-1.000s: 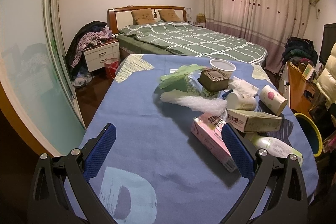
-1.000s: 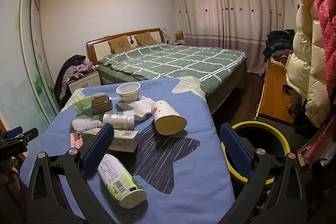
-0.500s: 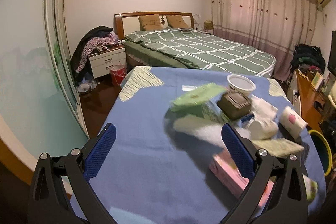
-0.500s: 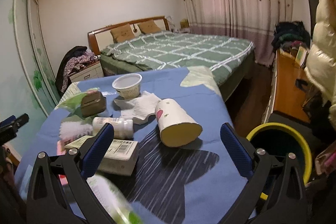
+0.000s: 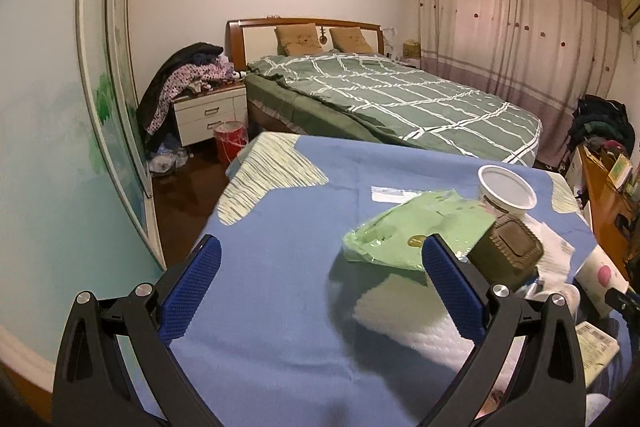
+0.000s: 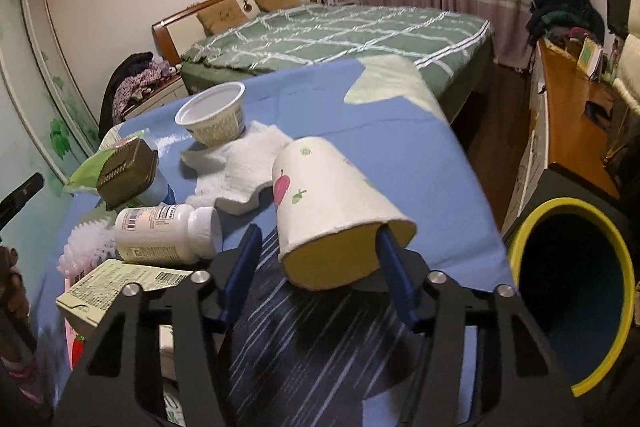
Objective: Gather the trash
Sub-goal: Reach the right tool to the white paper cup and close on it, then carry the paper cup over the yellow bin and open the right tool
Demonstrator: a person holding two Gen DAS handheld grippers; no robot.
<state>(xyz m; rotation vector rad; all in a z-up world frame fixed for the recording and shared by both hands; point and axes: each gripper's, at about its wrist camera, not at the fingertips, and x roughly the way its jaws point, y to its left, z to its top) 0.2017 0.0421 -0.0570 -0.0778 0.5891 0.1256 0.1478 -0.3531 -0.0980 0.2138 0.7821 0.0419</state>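
On the blue cloth-covered table [image 6: 400, 131], the white paper cup with a pink fruit print [image 6: 332, 215] lies on its side, mouth toward the right gripper [image 6: 320, 267], whose spread jaws sit either side of its rim, while the left gripper [image 5: 320, 283] hangs wide open and farther off.

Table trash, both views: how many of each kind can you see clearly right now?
Cups: 2, paper cup, white tub
Bottles: 1, pill bottle
Boxes: 2, carton, brown box
Soft stuff: 3, green bag, tissue, foam
Total: 8; near edge blurred, maybe more.
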